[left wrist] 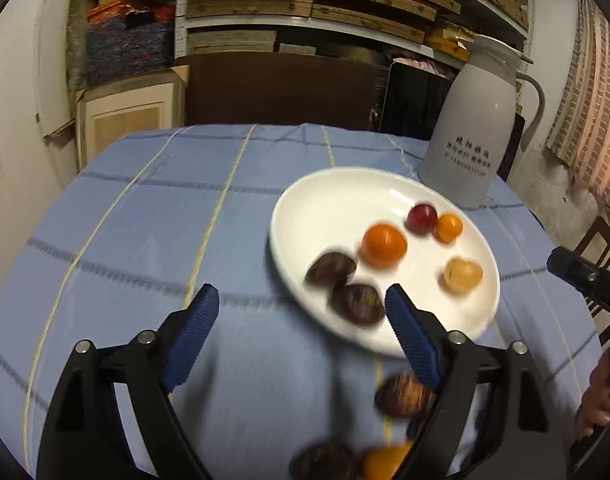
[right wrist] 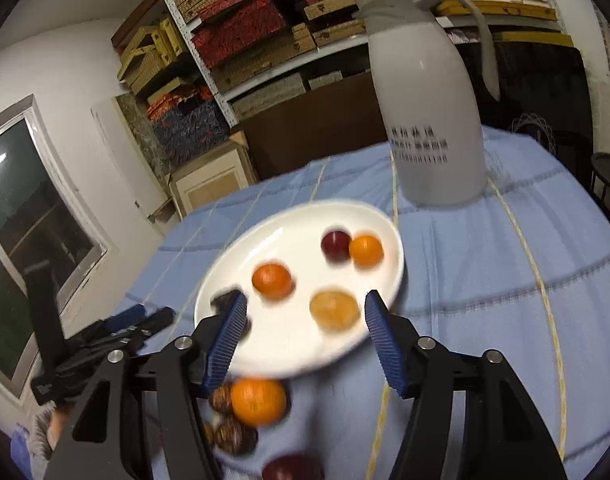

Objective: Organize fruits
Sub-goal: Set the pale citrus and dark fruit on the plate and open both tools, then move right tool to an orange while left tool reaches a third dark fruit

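Observation:
A white plate (left wrist: pixel 337 200) on the blue checked cloth holds several small fruits: two oranges (left wrist: pixel 384 245), a red plum (left wrist: pixel 421 218), a tan fruit (left wrist: pixel 463 275) and two dark chestnut-like ones (left wrist: pixel 357 303). My left gripper (left wrist: pixel 301 304) is open and empty above the plate's near left rim. Loose fruits lie on the cloth below it: a dark one (left wrist: pixel 403 396) and an orange (left wrist: pixel 385 462). In the right wrist view my right gripper (right wrist: pixel 305 312) is open and empty over the plate's (right wrist: pixel 289 236) near edge, with a loose orange (right wrist: pixel 259 400) and dark fruits (right wrist: pixel 233 434) below.
A white thermos jug (left wrist: pixel 473 120) stands behind the plate at the right; it also shows in the right wrist view (right wrist: pixel 429 112). Shelves of boxes fill the back wall. A wooden chair (left wrist: pixel 601 248) stands off the table's right edge.

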The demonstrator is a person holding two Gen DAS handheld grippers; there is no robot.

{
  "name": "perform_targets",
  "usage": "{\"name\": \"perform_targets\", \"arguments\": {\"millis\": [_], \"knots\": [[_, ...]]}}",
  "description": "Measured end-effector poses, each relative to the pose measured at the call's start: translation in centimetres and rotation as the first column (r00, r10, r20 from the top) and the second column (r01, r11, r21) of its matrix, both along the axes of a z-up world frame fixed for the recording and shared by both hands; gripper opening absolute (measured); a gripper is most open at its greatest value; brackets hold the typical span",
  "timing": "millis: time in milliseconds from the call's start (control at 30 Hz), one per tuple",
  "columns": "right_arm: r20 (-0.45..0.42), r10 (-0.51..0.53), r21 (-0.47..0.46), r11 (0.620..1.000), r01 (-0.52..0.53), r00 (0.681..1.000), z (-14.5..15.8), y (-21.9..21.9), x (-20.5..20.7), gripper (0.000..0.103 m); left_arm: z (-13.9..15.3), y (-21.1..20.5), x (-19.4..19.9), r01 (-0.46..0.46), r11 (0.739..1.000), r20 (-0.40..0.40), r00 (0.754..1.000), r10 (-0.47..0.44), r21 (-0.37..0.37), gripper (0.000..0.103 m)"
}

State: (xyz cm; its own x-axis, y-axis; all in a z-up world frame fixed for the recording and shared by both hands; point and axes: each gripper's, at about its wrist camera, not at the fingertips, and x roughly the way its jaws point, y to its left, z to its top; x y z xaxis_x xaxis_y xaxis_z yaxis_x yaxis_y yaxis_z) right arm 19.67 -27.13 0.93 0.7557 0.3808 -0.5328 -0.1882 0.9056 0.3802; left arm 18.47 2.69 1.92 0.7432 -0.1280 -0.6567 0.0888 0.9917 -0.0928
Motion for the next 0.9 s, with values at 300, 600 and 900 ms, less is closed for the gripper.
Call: {"name": "perform_targets", "arguments": {"millis": [300, 600, 900], "knots": [[-0.056, 0.001, -0.009, 1.0, -0.002, 0.998, -2.9, -0.5, -4.1, 0.07, -3.3, 0.9, -6.5, -0.027, 0.998, -0.052, 0.998, 0.03, 0.055, 0.086], [-0.066, -0.025, 0.015, 1.0, 0.026, 0.998, -3.1, -1.5, -4.6, 0.07, -5.0, 0.3, -6.9, 0.002, 0.995, -0.112, 0.994, 0.009, 0.103, 0.093], [-0.06, -0.019, 0.017, 1.0, 0.02, 0.998, -3.0, -1.4, -4.8, 0.071, -3.9, 4.4, -6.7, -0.14, 0.988, -0.071, 0.987, 0.145, 0.063, 0.099]]}}
